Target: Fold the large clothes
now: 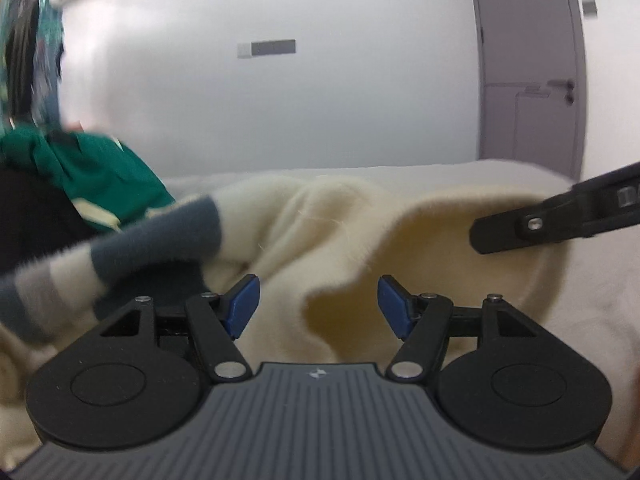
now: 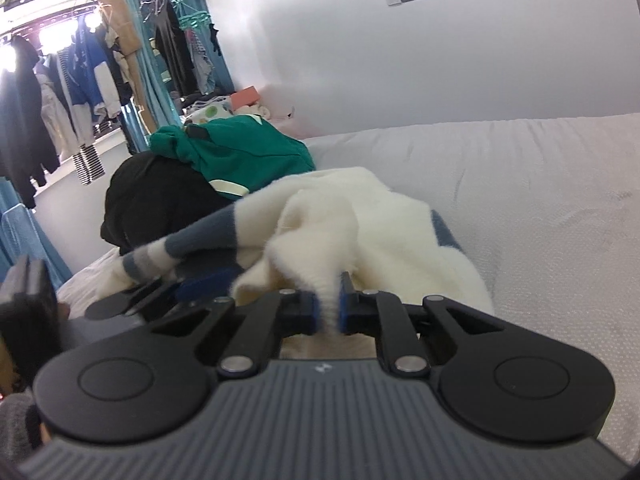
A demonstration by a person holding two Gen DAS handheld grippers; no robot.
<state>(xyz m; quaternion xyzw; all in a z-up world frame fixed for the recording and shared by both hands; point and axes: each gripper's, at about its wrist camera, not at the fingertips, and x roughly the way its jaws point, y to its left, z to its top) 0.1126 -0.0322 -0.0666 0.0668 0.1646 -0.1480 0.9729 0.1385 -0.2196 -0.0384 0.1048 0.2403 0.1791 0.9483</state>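
Note:
A fluffy cream sweater (image 1: 320, 232) with grey-blue striped sleeves (image 1: 160, 236) lies crumpled on the white bed (image 1: 592, 280). My left gripper (image 1: 318, 306) is open, its blue pads apart just above a fold of the cream fabric. My right gripper (image 2: 329, 312) is shut on a pinch of the cream sweater (image 2: 360, 216) near its front edge. The right gripper's black finger shows at the right of the left wrist view (image 1: 532, 224). The left gripper shows low at the left of the right wrist view (image 2: 168, 292), beside the striped sleeve (image 2: 188, 240).
A green garment (image 2: 240, 152) lies on a black one (image 2: 152, 204) behind the sweater. Clothes hang on a rack (image 2: 80, 80) at the far left. A white wall and a grey door (image 1: 532, 72) stand beyond the bed (image 2: 520, 184).

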